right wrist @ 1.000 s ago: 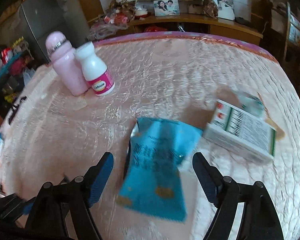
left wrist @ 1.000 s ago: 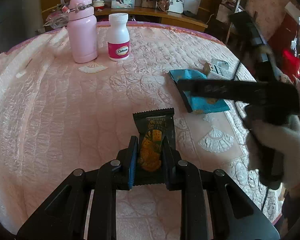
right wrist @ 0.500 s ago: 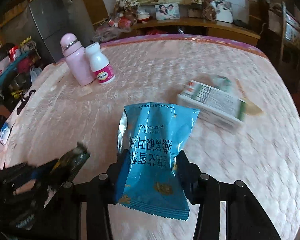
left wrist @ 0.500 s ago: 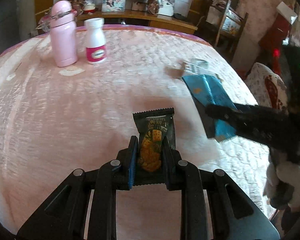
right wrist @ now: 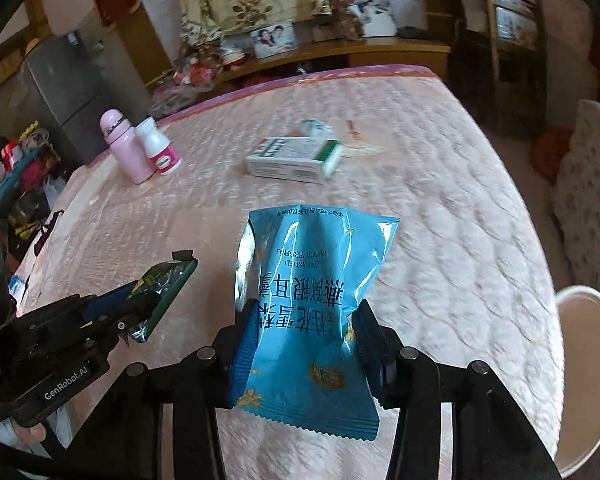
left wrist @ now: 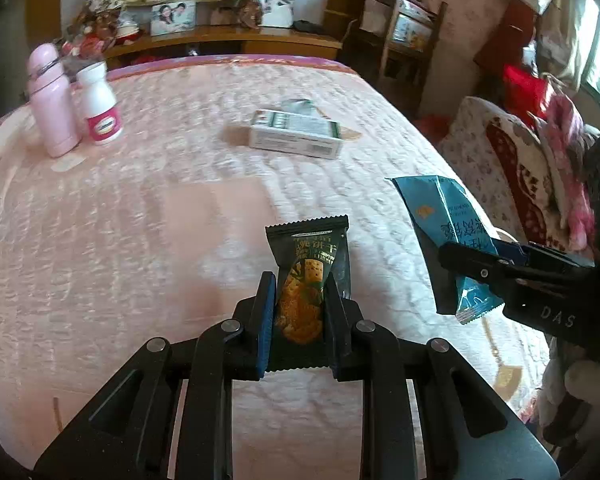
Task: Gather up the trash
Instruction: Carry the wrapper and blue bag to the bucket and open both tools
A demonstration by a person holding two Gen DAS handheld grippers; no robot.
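My left gripper (left wrist: pixel 300 296) is shut on a dark green cracker wrapper (left wrist: pixel 306 264) and holds it above the pink quilted bed (left wrist: pixel 140 220). My right gripper (right wrist: pixel 306 324) is shut on a blue snack packet (right wrist: pixel 312 280), also lifted off the bed. In the left wrist view the blue packet (left wrist: pixel 446 224) and the right gripper (left wrist: pixel 452 276) are at the right, by the bed's edge. In the right wrist view the green wrapper (right wrist: pixel 164 284) and the left gripper (right wrist: pixel 140 306) are at the lower left.
A white and green box (left wrist: pixel 296 136) lies mid-bed with small scraps (right wrist: pixel 358 142) behind it. A pink flask (left wrist: pixel 52 100) and a white pill bottle (left wrist: pixel 100 104) stand at the far left. A white bin rim (right wrist: pixel 588 376) sits off the bed's right edge, by a patterned cushion (left wrist: pixel 512 168).
My right gripper closed on the blue packet and lifted it off the bed toward the right edge. Both grippers have drawn back from the flask and bottle. The left gripper keeps its wrapper.
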